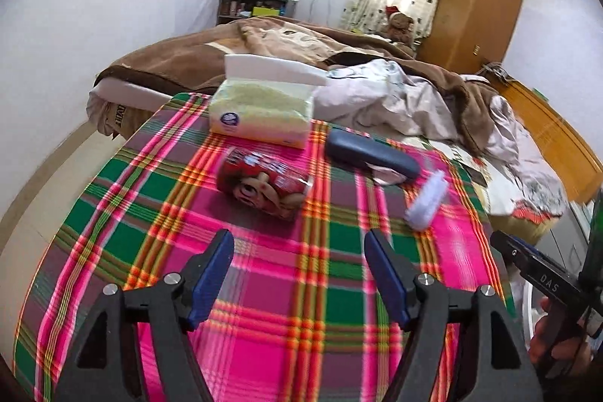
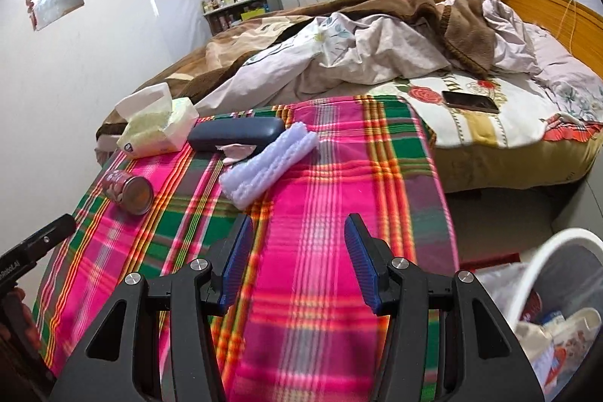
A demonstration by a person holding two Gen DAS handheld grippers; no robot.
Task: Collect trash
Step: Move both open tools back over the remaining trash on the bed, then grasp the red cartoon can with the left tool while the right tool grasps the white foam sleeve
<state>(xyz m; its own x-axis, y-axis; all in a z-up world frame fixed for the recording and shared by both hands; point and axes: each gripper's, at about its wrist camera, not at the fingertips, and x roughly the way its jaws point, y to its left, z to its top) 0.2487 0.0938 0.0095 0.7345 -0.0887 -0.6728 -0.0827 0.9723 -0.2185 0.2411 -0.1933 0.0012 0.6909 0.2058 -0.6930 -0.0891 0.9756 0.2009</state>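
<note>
Because the red can [image 1: 264, 181] lies on its side on the plaid cloth [image 1: 264, 289] ahead of the empty, parted left gripper [image 1: 299, 274], a glancing touch could roll it, while the right gripper [image 2: 297, 262] also gapes empty.

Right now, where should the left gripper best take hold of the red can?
Probably across the round body of the can, near its middle, coming from above. It lies on its side on the cloth, so the left gripper, open, can straddle it.
</note>
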